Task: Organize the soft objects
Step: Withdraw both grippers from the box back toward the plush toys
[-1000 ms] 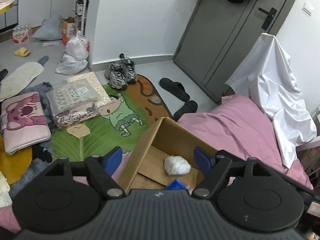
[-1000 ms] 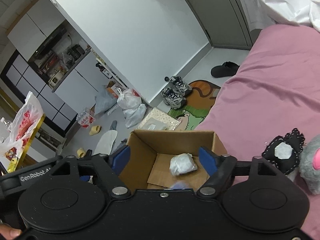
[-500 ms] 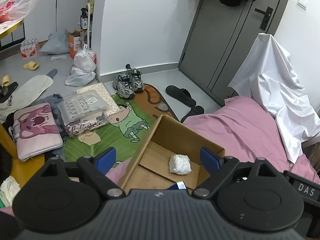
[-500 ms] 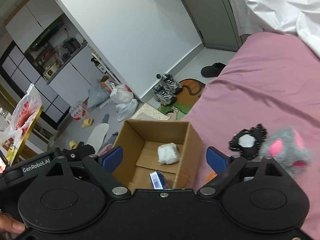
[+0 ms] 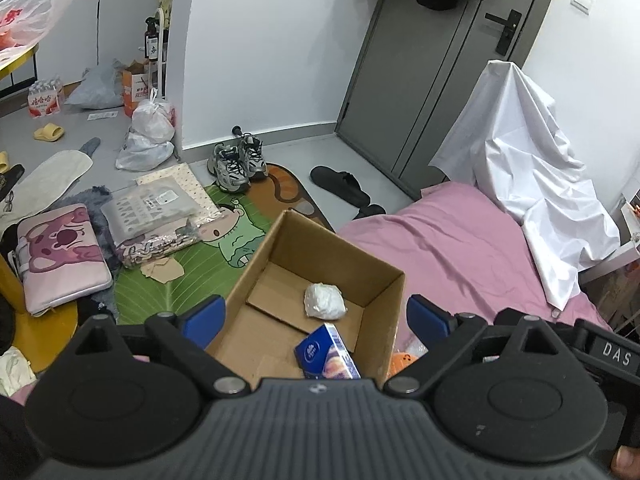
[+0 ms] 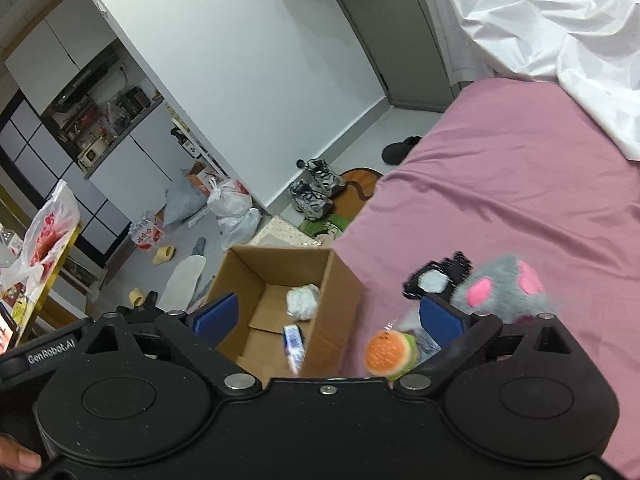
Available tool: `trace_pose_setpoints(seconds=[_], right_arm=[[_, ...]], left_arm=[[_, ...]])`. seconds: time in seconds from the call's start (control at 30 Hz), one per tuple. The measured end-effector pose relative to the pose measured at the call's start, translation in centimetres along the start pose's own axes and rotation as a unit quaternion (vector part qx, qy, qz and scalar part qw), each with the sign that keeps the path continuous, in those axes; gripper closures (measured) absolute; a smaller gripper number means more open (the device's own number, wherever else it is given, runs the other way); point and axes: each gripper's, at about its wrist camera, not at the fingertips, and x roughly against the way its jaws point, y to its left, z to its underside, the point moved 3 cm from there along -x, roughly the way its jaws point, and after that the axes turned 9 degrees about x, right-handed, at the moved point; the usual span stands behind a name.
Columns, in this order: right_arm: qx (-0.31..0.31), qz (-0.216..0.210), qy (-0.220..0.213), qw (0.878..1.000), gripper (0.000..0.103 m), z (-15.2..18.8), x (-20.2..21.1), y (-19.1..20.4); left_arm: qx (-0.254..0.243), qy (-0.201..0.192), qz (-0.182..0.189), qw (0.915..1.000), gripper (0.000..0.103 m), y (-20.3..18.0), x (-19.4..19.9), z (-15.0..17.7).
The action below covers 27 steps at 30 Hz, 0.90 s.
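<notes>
Looking, left wrist: left hand-held gripper (image 5: 316, 316) spread wide, empty, above cardboard box (image 5: 384, 296) on bed (image 5: 452, 248); white wad (image 5: 325, 301) inside, blue carton (image 5: 326, 354) partly hidden.
Right wrist: right hand-held gripper (image 6: 330, 314) wide, empty; burger plush (image 6: 390, 354) and grey plush (image 6: 504, 292) blurred beside box.

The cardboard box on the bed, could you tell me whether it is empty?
Not empty. The box is open-topped, and a white bundle and a blue carton lie on its floor.
</notes>
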Motion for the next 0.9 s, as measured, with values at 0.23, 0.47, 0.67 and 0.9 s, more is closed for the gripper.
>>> trace_pose_setpoints(seconds=[0.23, 0.47, 0.67, 0.9], right_arm=[[-0.008, 0.007, -0.003, 1.0, 0.003, 0.7, 1.5, -1.3], [-0.006, 0.019, 0.003, 1.0, 0.0, 1.7, 2.7, -2.7], [0.003, 0.033, 0.024, 0.999, 0.0, 2.8, 3.4, -4.1], [0.011, 0.041, 0.038, 0.998, 0.0, 3.2, 4.2, -5.2]], left_arm=[[-0.017, -0.003, -0.018, 0.9997, 0.007, -0.9, 0.8, 1.3], [-0.037, 0.005, -0.023, 0.999, 0.007, -2.2, 1.1, 3.0], [-0.056, 0.012, -0.026, 0.998, 0.007, -3.4, 1.1, 4.5], [-0.069, 0.028, -0.02, 0.997, 0.007, -5.0, 0.6, 6.7]])
